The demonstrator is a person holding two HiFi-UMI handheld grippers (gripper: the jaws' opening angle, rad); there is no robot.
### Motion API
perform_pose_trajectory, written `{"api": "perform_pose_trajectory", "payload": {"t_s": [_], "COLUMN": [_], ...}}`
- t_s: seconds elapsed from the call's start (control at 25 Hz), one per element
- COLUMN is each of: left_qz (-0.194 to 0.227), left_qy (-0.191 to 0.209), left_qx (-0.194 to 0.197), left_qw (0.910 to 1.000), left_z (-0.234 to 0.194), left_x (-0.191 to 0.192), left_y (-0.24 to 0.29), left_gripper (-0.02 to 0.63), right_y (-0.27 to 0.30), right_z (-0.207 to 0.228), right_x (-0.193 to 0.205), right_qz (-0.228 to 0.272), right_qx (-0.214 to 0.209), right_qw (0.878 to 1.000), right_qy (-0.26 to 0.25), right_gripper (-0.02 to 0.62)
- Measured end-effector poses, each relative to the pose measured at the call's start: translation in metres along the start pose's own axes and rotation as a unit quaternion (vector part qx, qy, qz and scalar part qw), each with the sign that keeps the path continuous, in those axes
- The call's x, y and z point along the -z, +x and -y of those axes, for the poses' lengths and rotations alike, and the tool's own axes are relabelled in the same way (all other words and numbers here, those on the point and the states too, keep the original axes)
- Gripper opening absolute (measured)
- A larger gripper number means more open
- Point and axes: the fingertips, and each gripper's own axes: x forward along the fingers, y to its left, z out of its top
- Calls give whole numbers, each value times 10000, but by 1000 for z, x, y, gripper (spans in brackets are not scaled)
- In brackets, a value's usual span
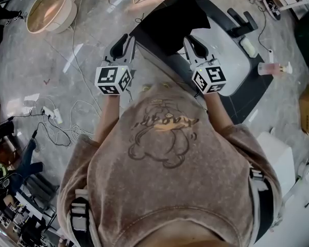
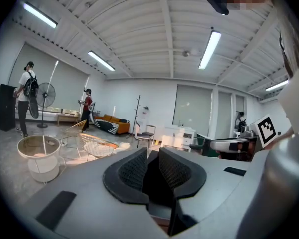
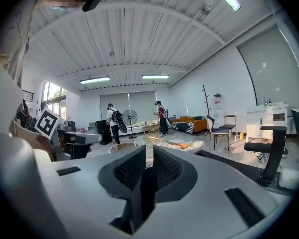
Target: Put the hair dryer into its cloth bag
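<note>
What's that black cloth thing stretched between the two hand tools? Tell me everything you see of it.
The black cloth bag is soft, matte, plain dark fabric, hanging slack. The left gripper and the right gripper each pinch its near edge, holding it spread over the table. Whether anything is inside cannot be told.

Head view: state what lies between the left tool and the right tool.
The black cloth bag spans that gap, its edges clamped by the left tool and the right tool. The head view shows this.
</note>
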Motion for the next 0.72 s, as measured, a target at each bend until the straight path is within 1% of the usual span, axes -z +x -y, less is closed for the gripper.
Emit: {"api": "perform_pose_trajectory", "payload": {"t_s": [0.16,0.24,0.48,0.72], "left_qz": [-18,-24,-153,-158], "left_qy": [-147,-166,-158,-209], "left_qx": [-90,-114,-179,-231], "left_qw": [9998,9998,9996,9994], "left_z": [-2,-2,-3,-4], "left_x": [5,7,20,22], "left_y": [-4,-5,-7,-10], "left_gripper": [35,21,18,18], "right_y": [-2,-3,-2,-3], "right_z": [4,5,4,2], "right_x": [4,7,17,18], "right_qz": [-37,-59,-150,-155], "right_qx": [100,122,125,97], "right_qw": [9999,9999,9998,9997], "right_qy": [13,37,92,145], "right_gripper": [11,-5,-6,-5]}}
